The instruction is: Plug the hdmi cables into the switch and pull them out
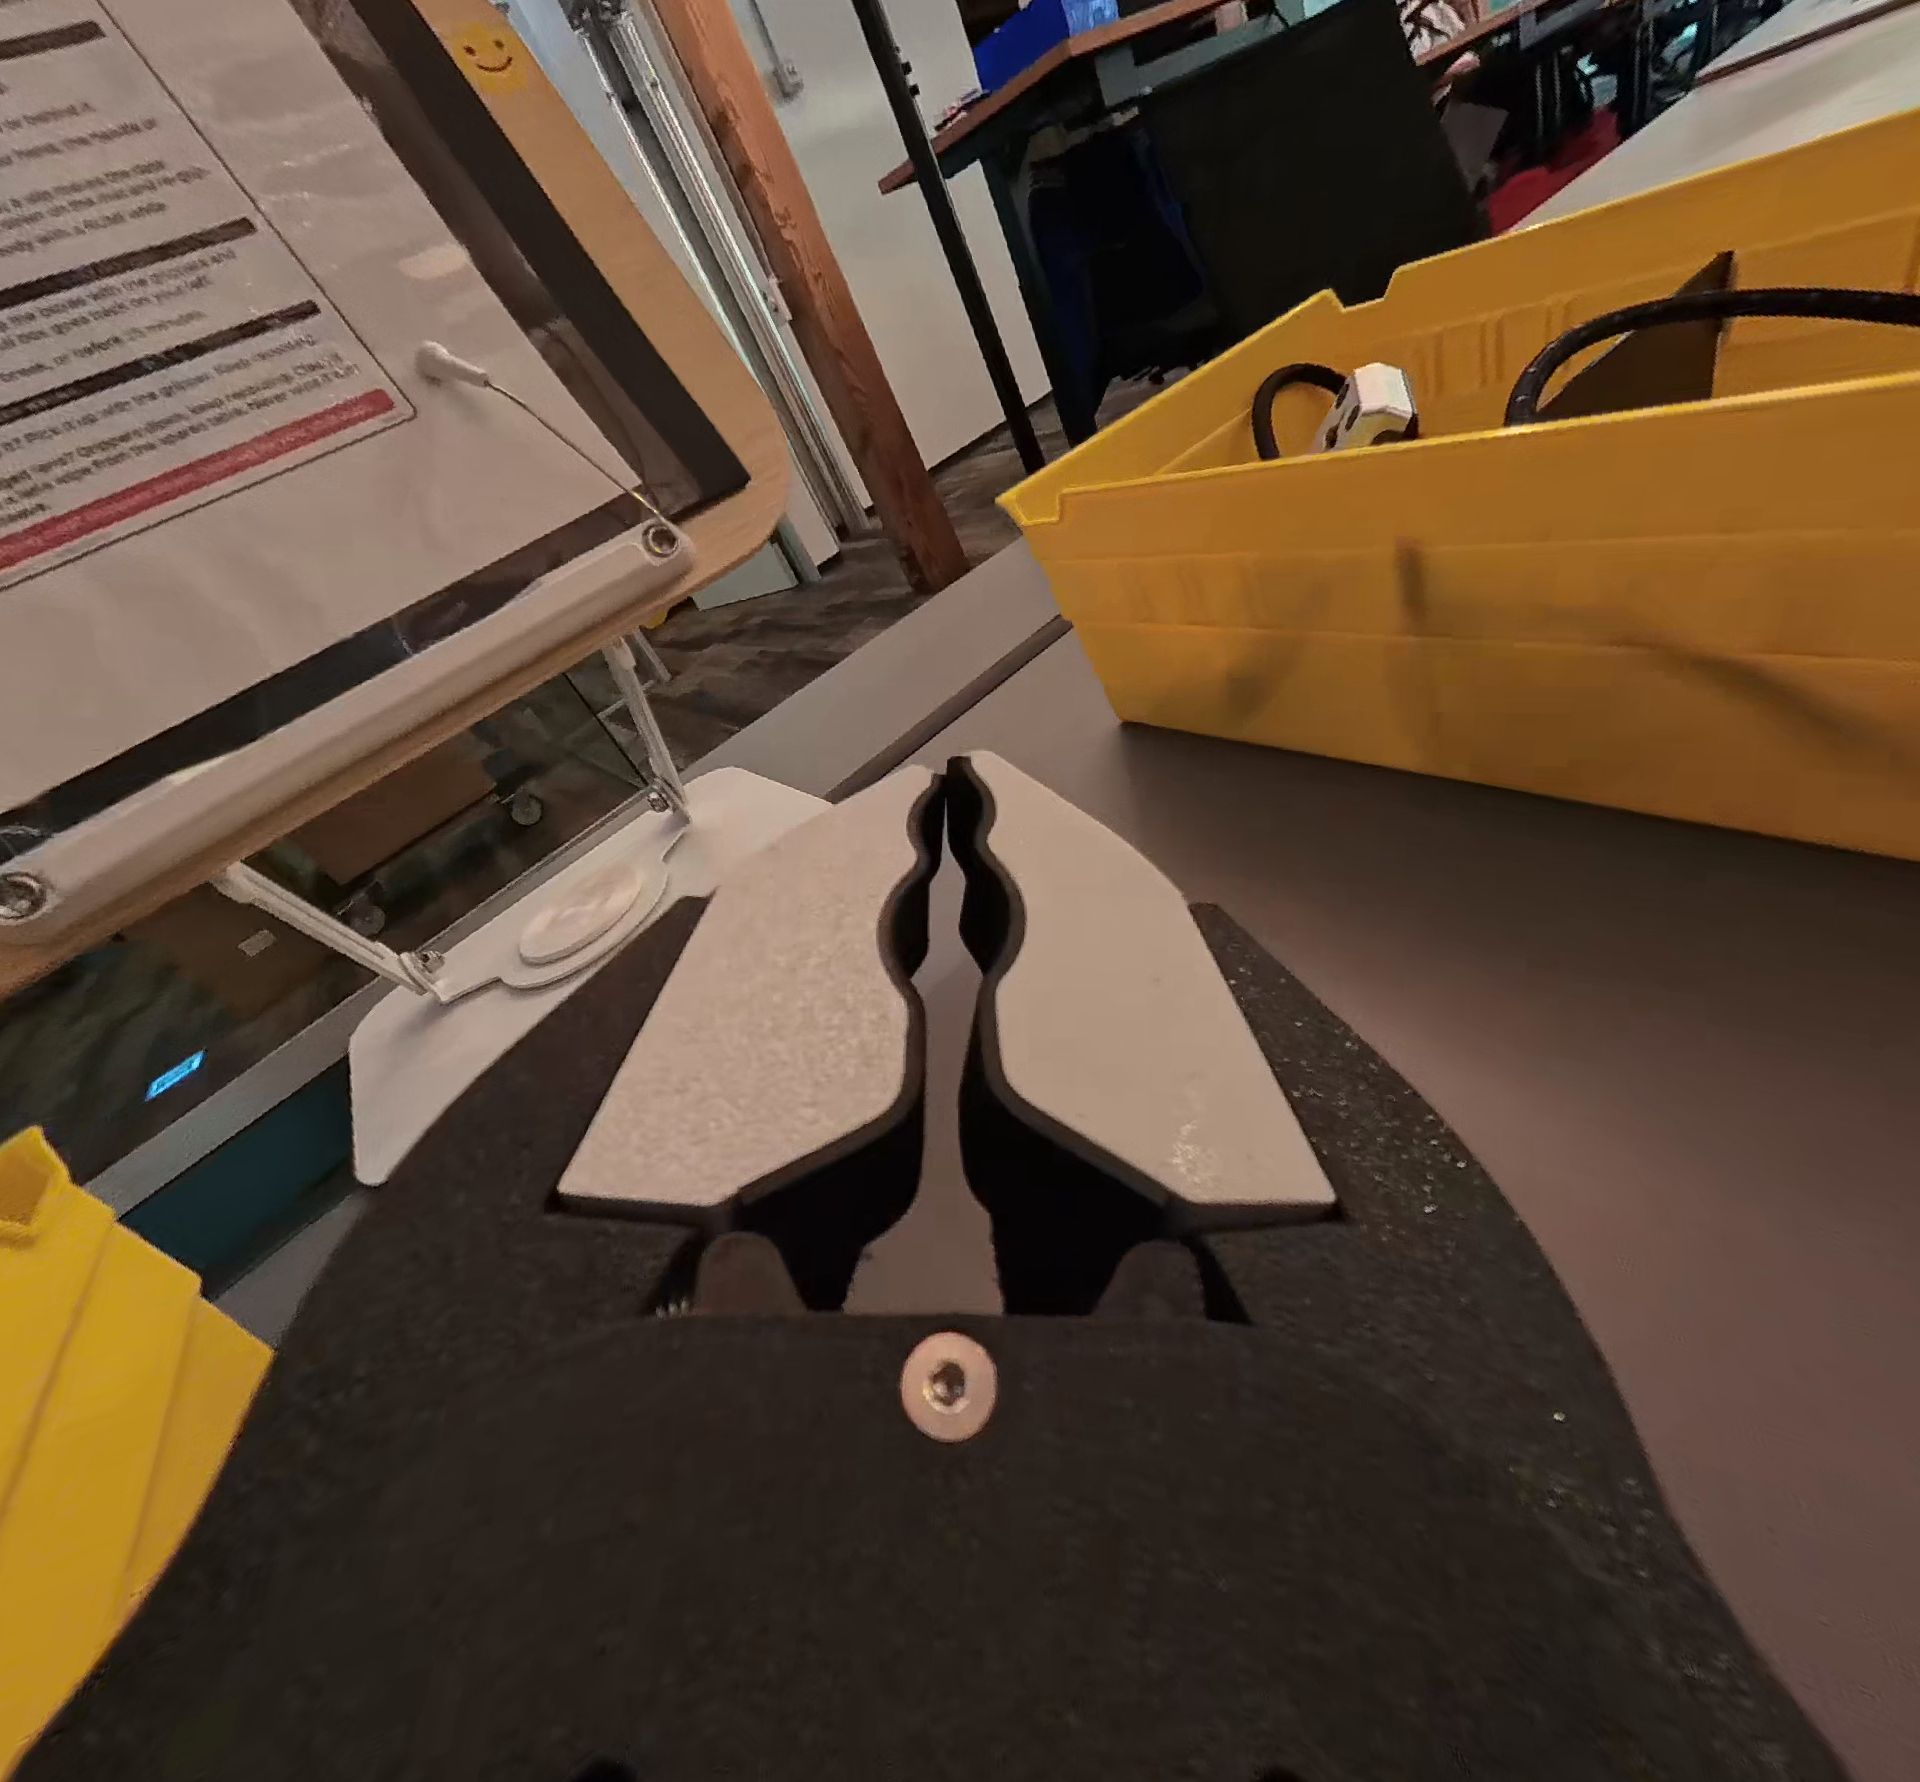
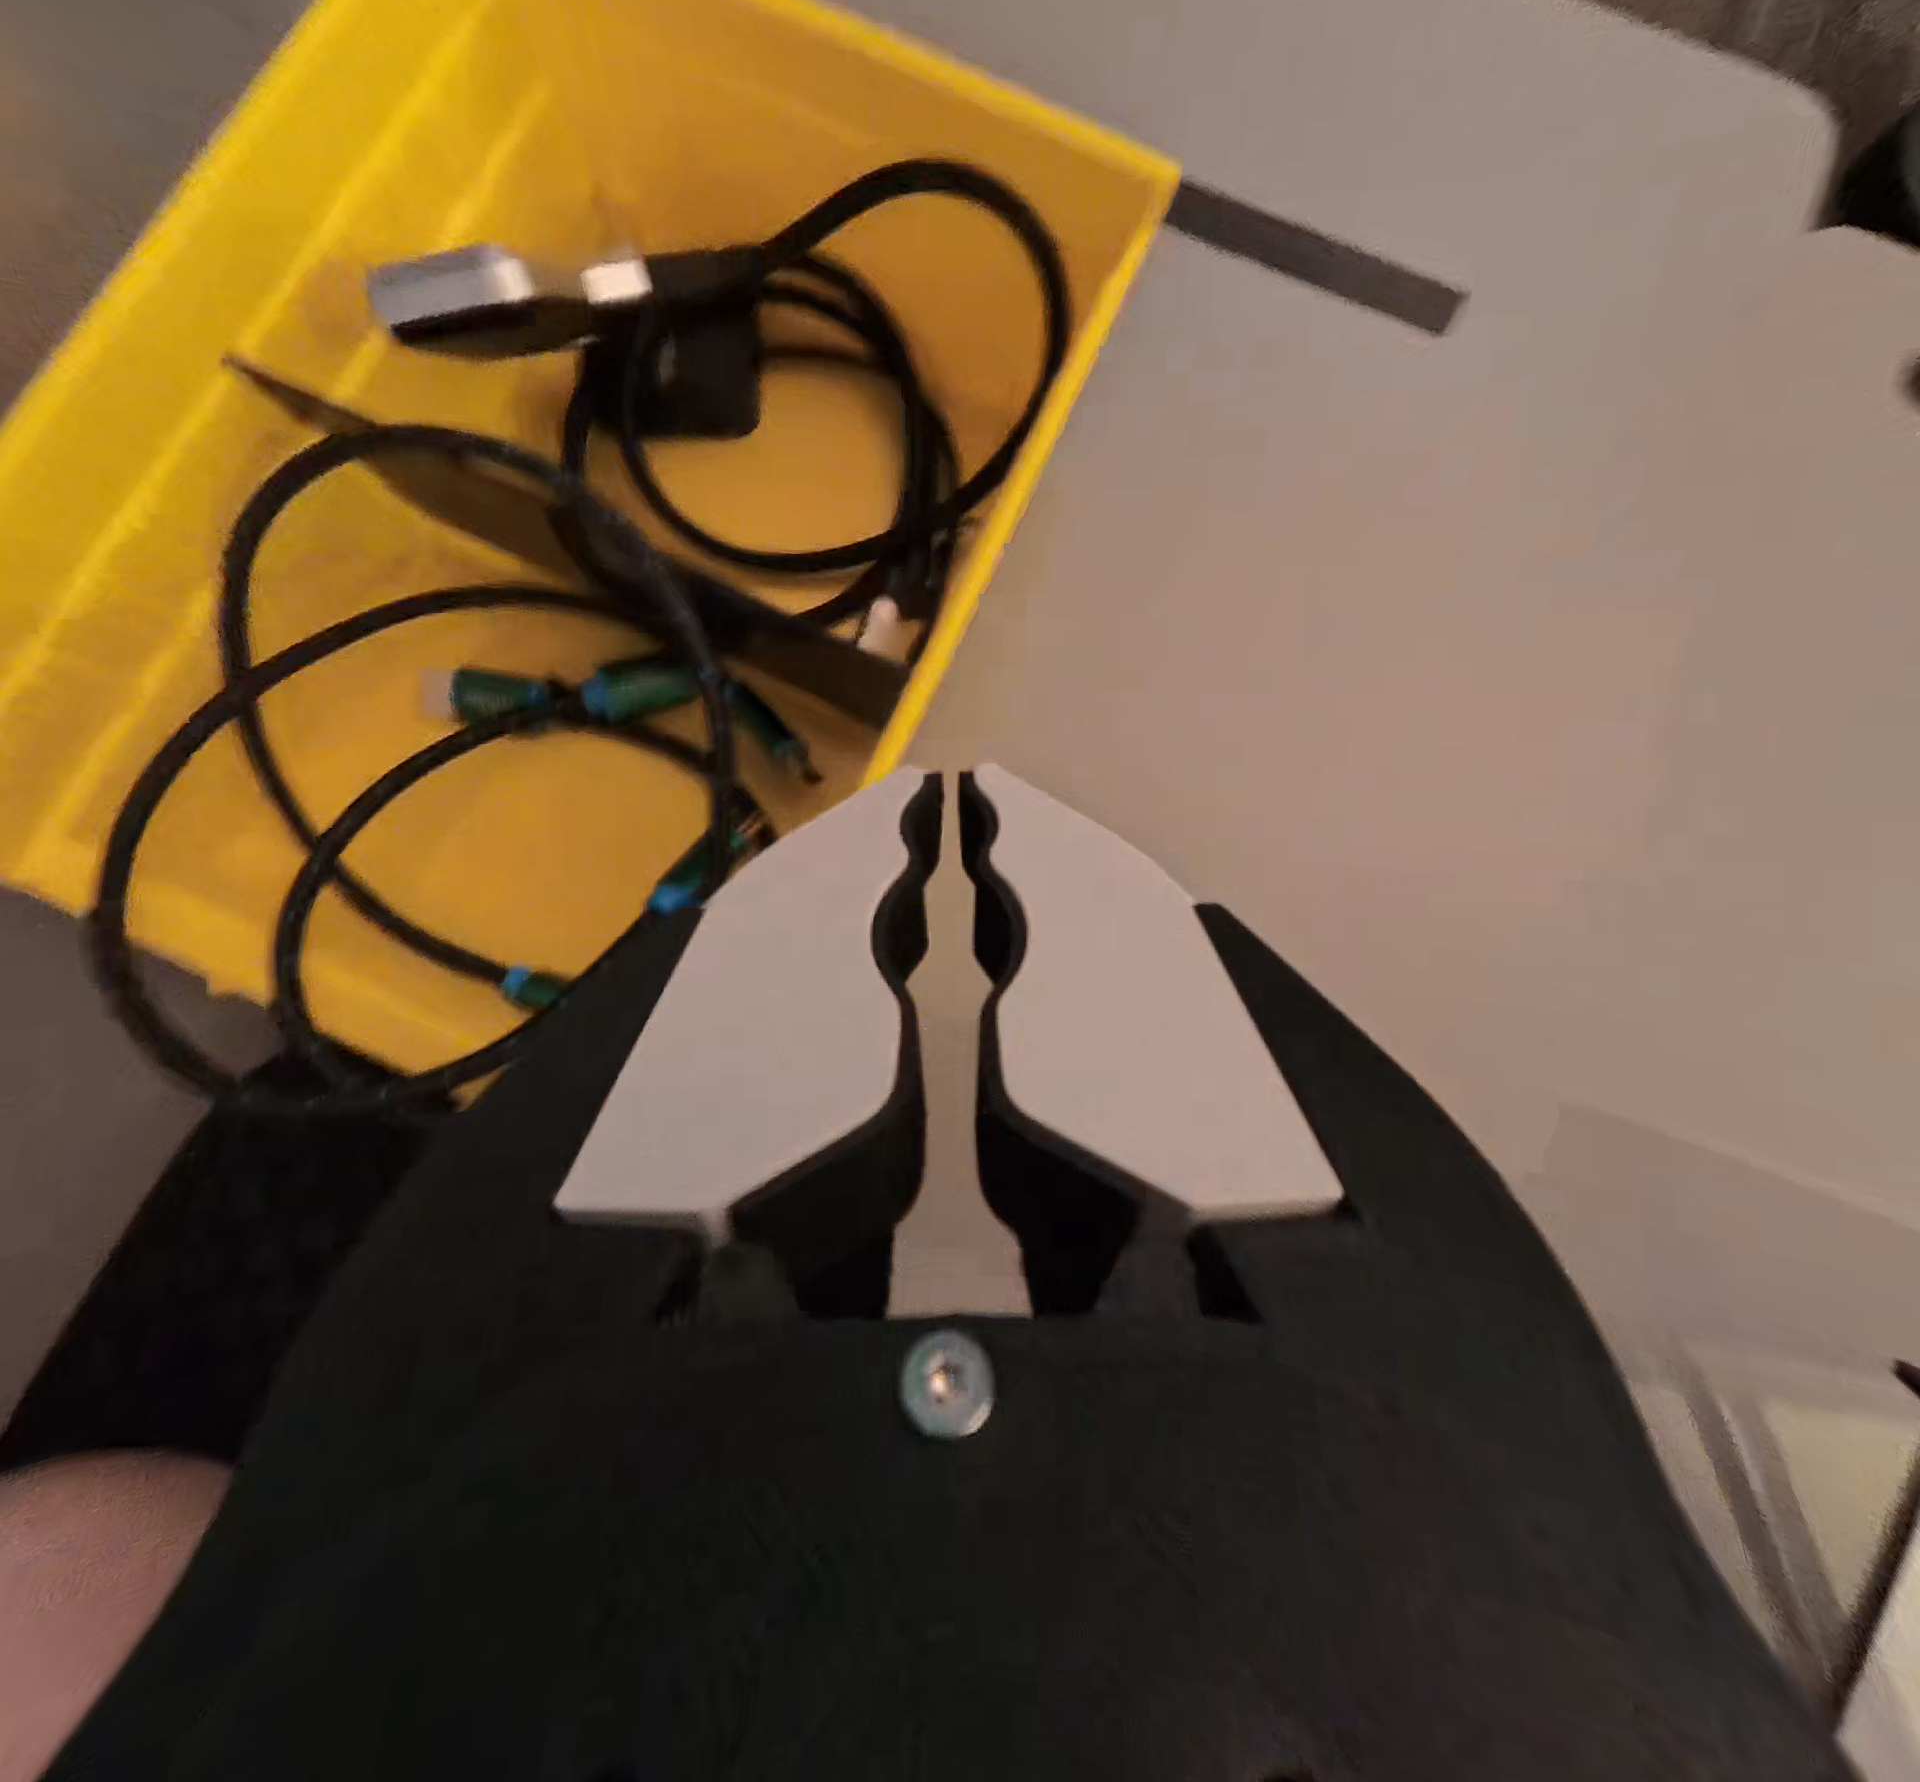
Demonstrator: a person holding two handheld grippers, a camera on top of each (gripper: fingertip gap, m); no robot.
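In the right wrist view a yellow bin (image 2: pixel 727 70) holds coiled black cables (image 2: pixel 644 537), some with green and blue plug ends (image 2: pixel 623 688). A small grey box (image 2: pixel 457 298), probably the switch, lies in the bin's far compartment with a black plug against it. My right gripper (image 2: pixel 951 782) is shut and empty, held above the table just right of the bin. My left gripper (image 1: pixel 951 776) is shut and empty, low over the grey table. In its view the bin (image 1: pixel 1455 610) stands to the right, with a black cable (image 1: pixel 1662 309) and a white connector piece (image 1: pixel 1366 402) showing over its wall.
A white stand with a printed sheet (image 1: pixel 208 278) rises at the left, its base (image 1: pixel 582 911) just ahead of my left gripper. A second yellow bin (image 1: pixel 94 1369) sits at the lower left. A black divider (image 2: pixel 810 662) splits the bin. A hand (image 2: pixel 83 1576) shows at the lower left.
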